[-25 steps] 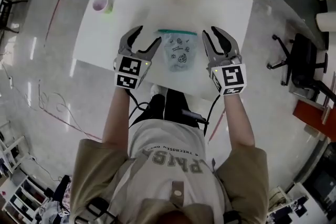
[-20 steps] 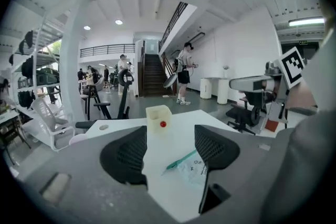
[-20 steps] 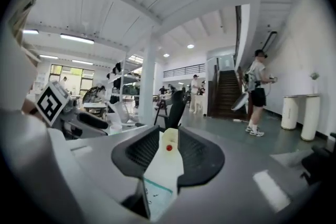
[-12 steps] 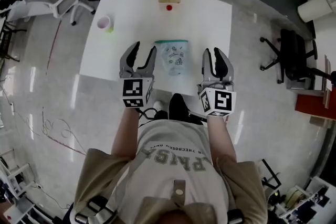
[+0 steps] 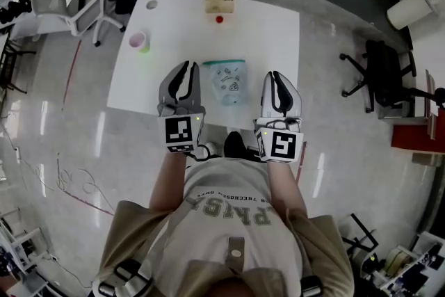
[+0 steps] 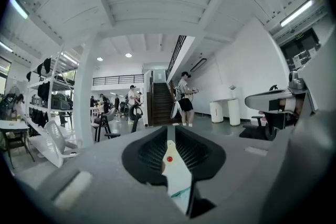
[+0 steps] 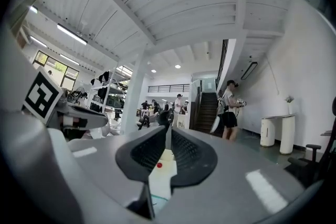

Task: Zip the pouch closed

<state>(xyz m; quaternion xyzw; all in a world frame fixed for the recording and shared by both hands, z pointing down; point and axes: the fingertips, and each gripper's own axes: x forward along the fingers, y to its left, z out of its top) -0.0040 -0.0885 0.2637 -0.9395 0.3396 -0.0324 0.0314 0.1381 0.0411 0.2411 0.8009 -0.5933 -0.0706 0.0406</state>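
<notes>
The clear patterned pouch (image 5: 228, 82) with a teal zip along its far edge lies flat on the white table (image 5: 174, 31), near the front edge. Nothing holds it. My left gripper (image 5: 186, 69) hovers at the pouch's left and my right gripper (image 5: 277, 78) at its right, both apart from it and pointing level. Both sets of jaws are closing, down to a thin slit with nothing between them. In the left gripper view the left gripper (image 6: 168, 134) shows only a strip of table behind its tips. The right gripper (image 7: 168, 136) shows the same in its own view.
A pink cup (image 5: 138, 41) stands at the table's left. At the far edge stands a wooden box (image 5: 219, 2), with a small red object (image 5: 220, 19) in front of it and a grey disc (image 5: 151, 5) at the far left corner. Office chairs (image 5: 83, 10) stand left, another (image 5: 382, 73) right.
Both grippers have drawn back from the pouch's sides toward the person and risen. Their jaws have gone from wide open to nearly together. The pouch has stayed in place.
</notes>
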